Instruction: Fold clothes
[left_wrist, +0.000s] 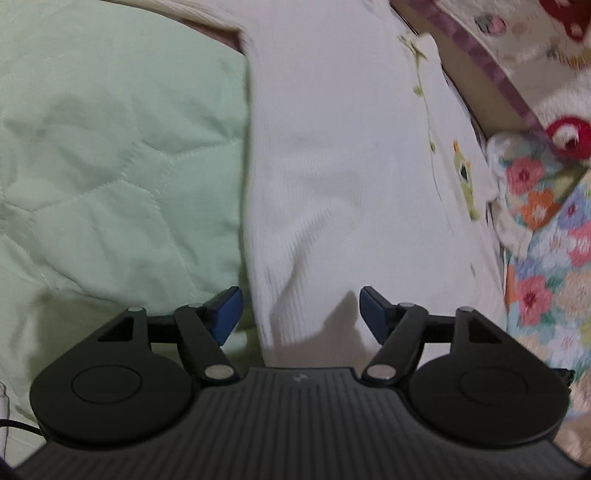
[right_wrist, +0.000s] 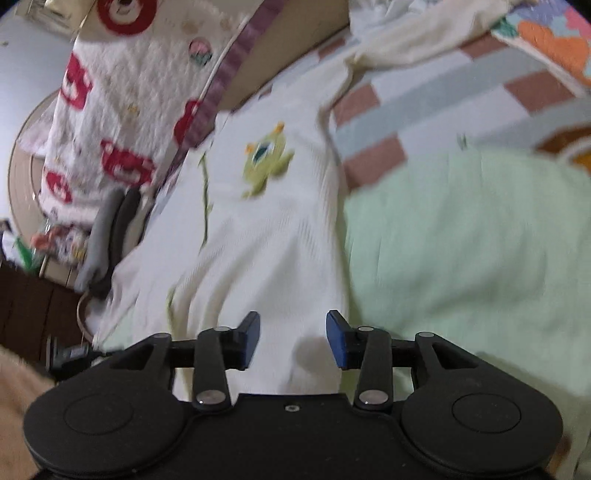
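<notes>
A white ribbed garment (left_wrist: 332, 166) with a green frog patch (left_wrist: 465, 173) lies stretched lengthwise on a pale green quilt (left_wrist: 110, 166). My left gripper (left_wrist: 301, 312) hovers open over its near end. The blue pads (left_wrist: 229, 310) stand wide apart and the cloth lies below the gap, not pinched. In the right wrist view the same garment (right_wrist: 266, 229) shows its frog patch (right_wrist: 266, 162) and a sleeve trailing to the upper right. My right gripper (right_wrist: 294, 336) is open over the garment's near hem, and its pads (right_wrist: 338, 338) are clear of the cloth.
A white fleece blanket with red bear prints (right_wrist: 110, 110) hangs at the left of the garment. A floral cloth (left_wrist: 546, 240) lies on the right. A checked sheet (right_wrist: 443, 103) and the green quilt (right_wrist: 461, 240) spread to the right. Dark grey objects (right_wrist: 107, 236) lean at the bed's edge.
</notes>
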